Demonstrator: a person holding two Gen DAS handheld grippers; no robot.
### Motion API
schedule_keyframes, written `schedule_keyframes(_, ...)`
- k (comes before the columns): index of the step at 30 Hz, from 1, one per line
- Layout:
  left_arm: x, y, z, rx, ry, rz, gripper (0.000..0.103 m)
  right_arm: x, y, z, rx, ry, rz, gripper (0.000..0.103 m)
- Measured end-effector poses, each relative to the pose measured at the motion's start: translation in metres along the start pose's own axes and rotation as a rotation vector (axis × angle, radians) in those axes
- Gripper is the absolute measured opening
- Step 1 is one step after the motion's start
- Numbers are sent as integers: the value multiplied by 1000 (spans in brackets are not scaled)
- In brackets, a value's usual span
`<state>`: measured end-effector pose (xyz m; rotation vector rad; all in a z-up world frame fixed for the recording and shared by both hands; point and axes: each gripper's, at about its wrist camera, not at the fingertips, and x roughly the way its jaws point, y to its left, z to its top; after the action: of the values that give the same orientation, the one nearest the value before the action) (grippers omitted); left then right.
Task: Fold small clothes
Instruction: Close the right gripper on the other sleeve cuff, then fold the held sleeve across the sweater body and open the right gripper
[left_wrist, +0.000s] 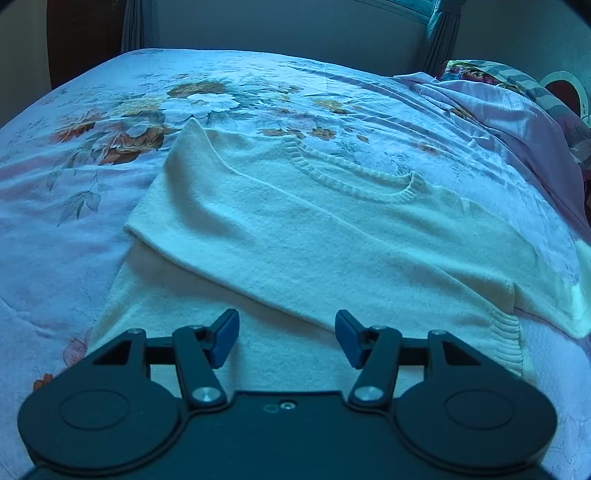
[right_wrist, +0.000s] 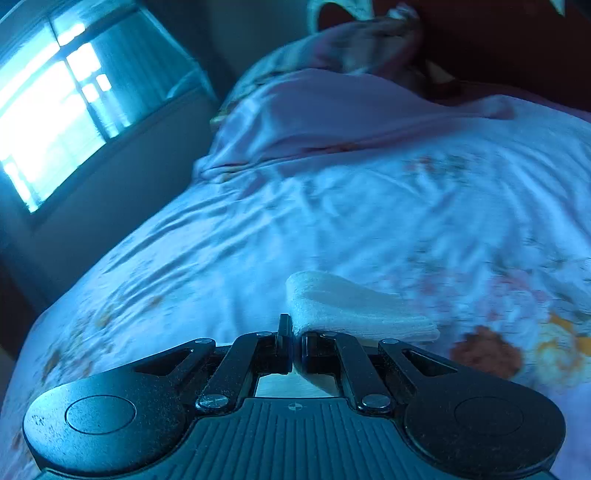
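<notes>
A: What is closest in the left view?

B: The left gripper. Its two blue pads stand apart, with nothing between them. It hangs just over the sweater.

A: Where is the sweater?

B: It lies flat on the bed. It is white and soft. One sleeve is folded in across the body. The ribbed neck is farther back, toward the right. The ribbed hem is near the right pad.

A: And past the sweater?

B: The sheet has big flowers on it. A pink blanket is bunched up at the far right. A pillow sits behind it. A curtain hangs by the wall.

A: Now the right view. What is closest?

B: The right gripper. Its fingers are pressed together, pinching a bit of the white sweater. The cloth comes up out of the fingers in a small fold and sticks out to the right.

A: Is the picture sharp?

B: No, it is blurry.

A: What is behind the fold?

B: The wrinkled bed with flowers at the right. Farther back is the pink blanket in a heap. A bright window is far off at the left.
</notes>
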<state>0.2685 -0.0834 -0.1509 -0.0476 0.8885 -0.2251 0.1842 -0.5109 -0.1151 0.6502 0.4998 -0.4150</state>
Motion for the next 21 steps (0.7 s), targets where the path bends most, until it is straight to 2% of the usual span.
schedule_keyframes(4,-6,19,2,-34,-10,14,55,-6,87,-31,-93,54,219,3)
schedule_keyframes(7,-11,38,3,-64,-14,24,55,-20,149,-73,-180,133,373,3)
schedule_keyframes(11,-12,60,1,-108,-3,24,55,-22,195,-146,-326,306,483,4)
schedule_keyframes(13,-12,69,-1,-136,8,5,55,-14,204,-185,-422,406,473,4)
schedule_keyframes(15,-12,73,-2,-150,21,-24,55,-8,202,-205,-454,473,460,23)
schedule_keyframes(17,-12,72,-3,-143,28,-60,55,-12,193,-209,-415,476,495,53)
schedule_keyframes(19,-11,67,-2,-130,32,-98,55,-24,190,-200,-409,412,516,55)
schedule_keyframes(21,-9,62,-1,-131,37,-122,55,-31,186,-190,-424,358,492,55)
